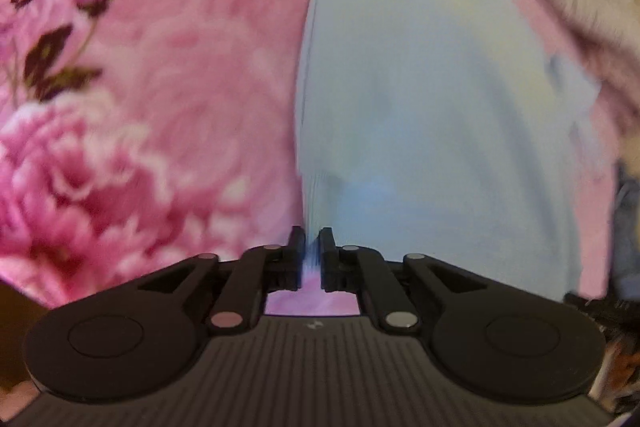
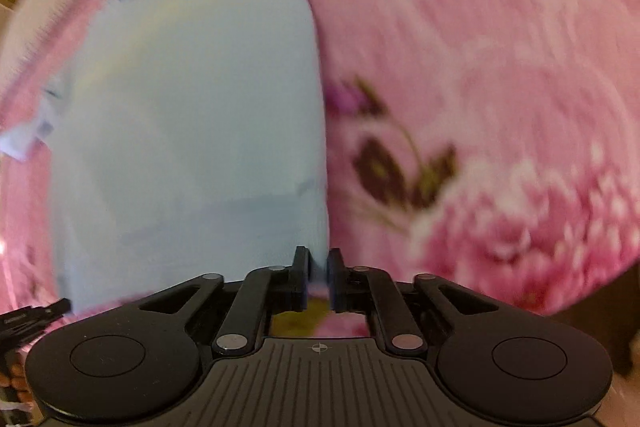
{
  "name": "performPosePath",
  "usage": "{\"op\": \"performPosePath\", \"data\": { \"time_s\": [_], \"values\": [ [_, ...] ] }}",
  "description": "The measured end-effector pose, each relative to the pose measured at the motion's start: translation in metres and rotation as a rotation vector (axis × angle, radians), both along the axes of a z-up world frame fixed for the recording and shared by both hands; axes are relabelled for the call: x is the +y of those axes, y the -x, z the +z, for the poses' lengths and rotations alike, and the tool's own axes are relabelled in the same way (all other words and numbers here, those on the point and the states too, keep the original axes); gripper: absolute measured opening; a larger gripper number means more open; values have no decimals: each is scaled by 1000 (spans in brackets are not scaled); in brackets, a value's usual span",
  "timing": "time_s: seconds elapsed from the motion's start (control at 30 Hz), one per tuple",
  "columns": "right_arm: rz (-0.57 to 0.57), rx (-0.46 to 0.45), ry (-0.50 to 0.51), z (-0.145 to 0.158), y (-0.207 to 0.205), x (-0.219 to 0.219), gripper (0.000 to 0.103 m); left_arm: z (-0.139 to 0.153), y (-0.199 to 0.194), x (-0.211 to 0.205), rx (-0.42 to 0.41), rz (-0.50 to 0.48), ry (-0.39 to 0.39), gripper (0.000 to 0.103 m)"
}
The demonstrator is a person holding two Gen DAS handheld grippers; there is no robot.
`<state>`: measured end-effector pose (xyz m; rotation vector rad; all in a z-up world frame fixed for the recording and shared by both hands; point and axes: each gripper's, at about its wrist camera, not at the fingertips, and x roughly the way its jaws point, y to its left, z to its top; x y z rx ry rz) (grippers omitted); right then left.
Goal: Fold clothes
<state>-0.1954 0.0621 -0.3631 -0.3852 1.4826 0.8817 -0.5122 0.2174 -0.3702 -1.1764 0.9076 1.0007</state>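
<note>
Each camera sits on its own gripper and looks steeply down along the two fingers, very near the cloth. The left wrist view looks past the left gripper [image 1: 312, 247] and the right wrist view past the right gripper [image 2: 319, 267]. Both pictures are blurry. Both show the same light blue garment [image 1: 420, 107] lying on the pink flowered blanket [image 1: 160, 87].

Surface: pink floral bedspread [image 1: 168, 115], printed with big blooms and dark leaves.
On it: pale blue garment [image 1: 432, 107], spread flat, its long edge straight beside the leaf print.
</note>
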Motion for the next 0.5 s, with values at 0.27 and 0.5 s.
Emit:
{"op": "performPosePath", "data": {
  "time_s": [0.27,0.5],
  "values": [
    [-33,-135,-16,17,-50,11,42,33,3,25,46,-3,-119,21],
    [28,-298,-136,48,-105,99,43,47,-37,115,48,-183,-275,33]
  ]
}}
